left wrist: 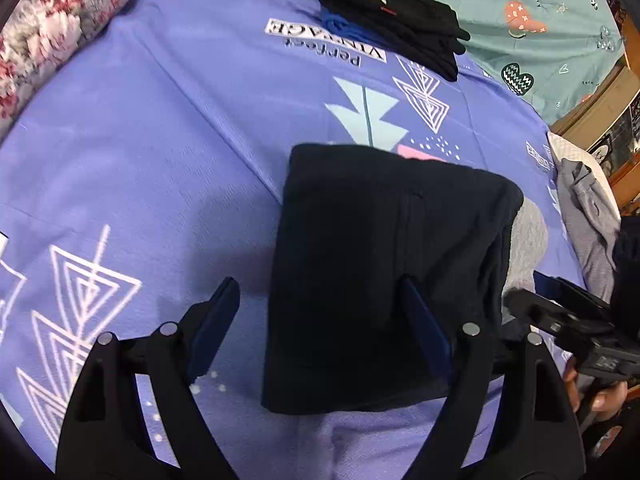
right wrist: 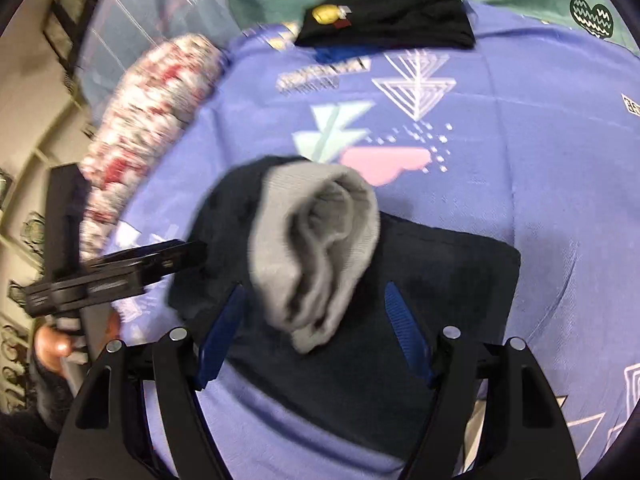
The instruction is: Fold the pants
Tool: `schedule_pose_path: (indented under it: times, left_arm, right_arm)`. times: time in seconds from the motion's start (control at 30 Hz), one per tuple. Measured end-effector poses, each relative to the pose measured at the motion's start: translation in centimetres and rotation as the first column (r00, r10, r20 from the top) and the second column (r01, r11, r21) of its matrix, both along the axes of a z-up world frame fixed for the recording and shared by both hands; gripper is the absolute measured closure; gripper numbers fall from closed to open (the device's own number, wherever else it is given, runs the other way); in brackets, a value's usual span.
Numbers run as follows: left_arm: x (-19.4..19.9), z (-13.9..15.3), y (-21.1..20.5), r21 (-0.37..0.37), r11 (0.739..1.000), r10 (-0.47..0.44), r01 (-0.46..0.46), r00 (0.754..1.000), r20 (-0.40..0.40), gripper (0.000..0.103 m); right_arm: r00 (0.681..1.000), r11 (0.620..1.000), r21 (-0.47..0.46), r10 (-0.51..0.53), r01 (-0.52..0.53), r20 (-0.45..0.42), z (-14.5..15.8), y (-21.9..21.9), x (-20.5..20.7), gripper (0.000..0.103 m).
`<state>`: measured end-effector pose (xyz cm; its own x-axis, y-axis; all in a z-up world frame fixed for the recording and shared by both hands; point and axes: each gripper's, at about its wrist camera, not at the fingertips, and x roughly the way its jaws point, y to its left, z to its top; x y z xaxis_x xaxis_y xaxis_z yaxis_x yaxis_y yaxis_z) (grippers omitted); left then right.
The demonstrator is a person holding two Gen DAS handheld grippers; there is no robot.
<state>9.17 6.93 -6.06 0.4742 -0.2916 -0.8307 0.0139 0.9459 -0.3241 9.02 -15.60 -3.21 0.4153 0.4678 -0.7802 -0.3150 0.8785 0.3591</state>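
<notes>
Spread across the bed, a purple printed sheet (left wrist: 168,128) is carrying folded dark navy pants (left wrist: 384,264) near its middle, their grey lining (right wrist: 316,248) bulging out at one end. Both the left gripper (left wrist: 320,320) and right gripper (right wrist: 316,316) are hovering wide open over the pants, gripping nothing. Farther back, a stack of folded black clothes (left wrist: 396,16) is lying beside a floral bolster (left wrist: 60,28).
</notes>
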Motion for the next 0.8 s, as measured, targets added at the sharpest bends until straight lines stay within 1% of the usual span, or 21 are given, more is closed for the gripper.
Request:
schedule_pose_path:
  times: [0.03,0.1,0.17,0.2,0.23,0.27,0.3,0.33,0.37,0.4,0.43,0.47,0.53,0.57,0.67,0.8]
  left_arm:
    - [0.0,-0.3,0.1,-0.015,1.0,-0.002,0.002,1.0,-0.006,0.02]
    - [0.0,-0.5,0.3,-0.033,0.999,-0.008,0.008,1.0,-0.006,0.02]
    - [-0.1,-0.7,0.4,-0.041,0.999,-0.013,0.013,1.0,-0.005,0.02]
    - [-0.1,-0.8,0.4,-0.043,0.999,-0.015,0.015,1.0,-0.005,0.02]
    - [-0.1,-0.8,0.4,-0.043,0.999,-0.016,0.016,1.0,-0.004,0.02]
    - [-0.1,-0.9,0.4,-0.039,0.999,-0.016,0.016,1.0,-0.001,0.02]
    - [-0.2,-0.9,0.4,-0.039,0.999,-0.016,0.016,1.0,0.001,0.02]
    - [-0.2,-0.9,0.5,-0.04,0.999,-0.015,0.015,1.0,0.002,0.02]
    - [-0.2,-1.0,0.6,-0.044,0.999,-0.013,0.013,1.0,0.001,0.019]
    - [-0.2,-1.0,0.8,-0.05,0.999,-0.009,0.009,1.0,-0.002,0.019]
    - [-0.2,-1.0,0.9,-0.057,0.998,-0.005,0.005,1.0,-0.006,0.019]
    - [-0.3,-0.9,1.2,-0.065,0.998,0.002,-0.002,1.0,-0.008,0.019]
    - [-0.5,-0.2,1.8,-0.075,0.997,0.018,-0.018,1.0,0.003,0.02]
    - [-0.7,0.3,2.2,-0.073,0.997,0.023,-0.021,1.0,0.016,0.02]
    - [-1.2,2.0,3.4,-0.053,0.997,0.063,-0.06,0.996,0.055,0.02]
    - [-2.0,4.2,4.8,-0.069,0.992,0.11,-0.103,0.988,0.104,0.019]
  right_arm:
    - [0.999,1.0,0.012,-0.012,0.012,-0.035,-0.6,0.0,0.4,0.03]
    - [0.997,0.997,0.074,-0.005,0.011,-0.078,-1.3,0.0,1.1,0.03]
    - [0.995,0.994,0.108,-0.001,0.012,-0.099,-1.6,0.4,1.5,0.03]
    - [0.994,0.993,0.116,0.001,0.011,-0.106,-1.7,0.6,1.7,0.033]
    - [0.994,0.992,0.123,0.002,0.012,-0.112,-1.7,0.8,1.9,0.048]
    - [0.992,0.99,0.141,0.014,0.004,-0.126,-1.7,1.0,2.0,0.057]
    - [0.991,0.988,0.155,0.018,0.003,-0.135,-1.7,1.2,2.0,0.057]
    - [0.991,0.988,0.153,0.009,0.011,-0.133,-1.6,1.4,2.1,0.061]
    - [0.992,0.988,0.15,0.001,0.018,-0.129,-1.5,1.4,2.1,0.071]
    - [0.992,0.988,0.153,-0.004,0.024,-0.128,-1.4,1.4,2.0,0.074]
    - [0.992,0.988,0.15,-0.003,0.022,-0.123,-1.3,1.6,1.9,0.08]
    - [0.993,0.99,0.141,0.001,0.015,-0.114,-1.1,1.7,1.7,0.082]
    - [0.996,0.993,0.118,0.033,-0.023,-0.08,-0.2,2.3,1.1,0.085]
    - [0.997,0.992,0.125,0.044,-0.035,-0.07,0.3,2.5,0.9,0.085]
    - [0.996,0.978,0.197,0.08,-0.073,-0.029,2.7,2.5,0.3,0.086]
    - [0.995,0.953,0.285,0.092,-0.099,0.04,6.1,1.3,-1.1,0.086]
